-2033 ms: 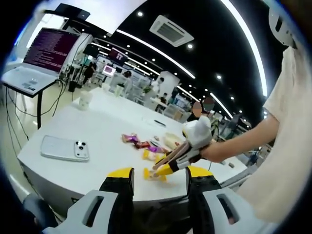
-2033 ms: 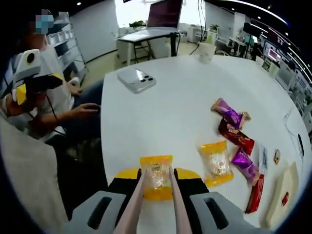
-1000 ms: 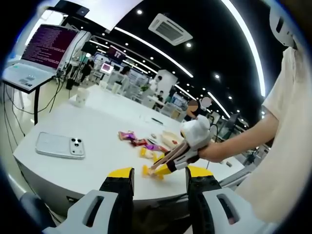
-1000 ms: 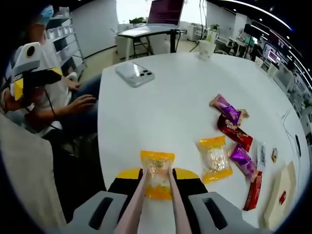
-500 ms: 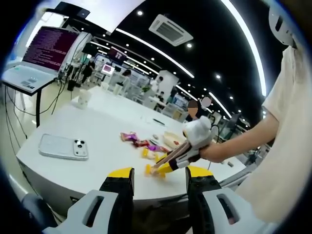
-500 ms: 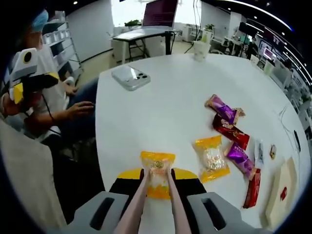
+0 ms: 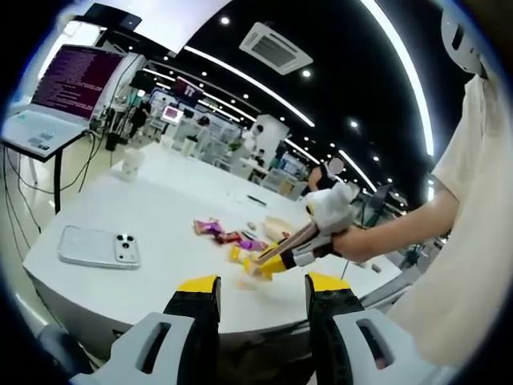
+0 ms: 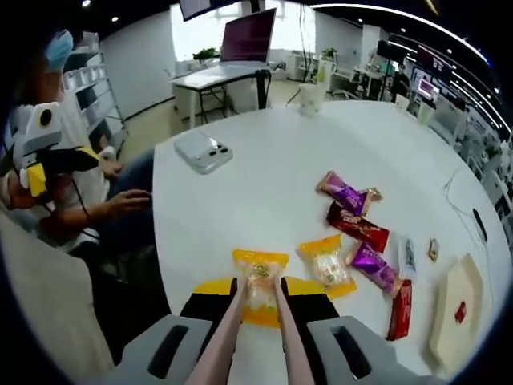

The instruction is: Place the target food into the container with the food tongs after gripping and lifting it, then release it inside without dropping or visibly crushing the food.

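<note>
Yellow-wrapped snack packet (image 8: 258, 281) hangs lifted above the white round table (image 8: 264, 192), pinched in pink food tongs (image 8: 255, 333) which our right gripper (image 8: 256, 309) clamps. Left gripper (image 7: 260, 301) gapes, holding nothing. Carrying to the cream rectangular container (image 8: 455, 317) and releasing remain.

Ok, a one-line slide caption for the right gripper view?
Right gripper holds tongs pinching a yellow snack packet above the white table, other wrapped snacks alongside.

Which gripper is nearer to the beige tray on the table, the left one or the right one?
Right. The right gripper, holding tongs over the table, is nearer the beige tray; the left gripper is off the table's far side.
</note>
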Demonstrator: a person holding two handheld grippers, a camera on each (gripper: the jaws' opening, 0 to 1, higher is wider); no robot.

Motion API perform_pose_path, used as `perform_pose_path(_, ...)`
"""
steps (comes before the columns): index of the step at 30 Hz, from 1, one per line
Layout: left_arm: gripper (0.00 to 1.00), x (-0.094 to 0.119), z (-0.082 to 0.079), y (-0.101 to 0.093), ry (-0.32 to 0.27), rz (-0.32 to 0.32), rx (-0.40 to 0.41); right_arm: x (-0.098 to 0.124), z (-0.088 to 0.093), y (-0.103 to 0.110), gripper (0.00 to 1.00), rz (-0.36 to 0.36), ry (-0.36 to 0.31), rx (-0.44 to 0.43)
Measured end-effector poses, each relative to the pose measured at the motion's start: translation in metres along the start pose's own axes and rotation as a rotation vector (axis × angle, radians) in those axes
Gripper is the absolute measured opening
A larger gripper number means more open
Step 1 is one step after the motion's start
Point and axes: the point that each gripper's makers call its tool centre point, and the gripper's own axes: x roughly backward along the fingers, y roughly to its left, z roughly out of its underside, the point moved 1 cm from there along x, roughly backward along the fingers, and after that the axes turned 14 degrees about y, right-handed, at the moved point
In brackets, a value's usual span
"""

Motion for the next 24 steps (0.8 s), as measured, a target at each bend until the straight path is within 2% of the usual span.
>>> perform_pose_path(9,0.41,-0.006,-0.004,-0.003,0.015,0.02,-0.018,0.026,-0.012,-0.02,0.2,0.042,-0.08,-0.059)
perform_pose_path(24,0.41,-0.017,-0.01,-0.01,0.034,0.057,-0.048,0.061,-0.009,-0.052,0.2,0.115,-0.156,-0.151)
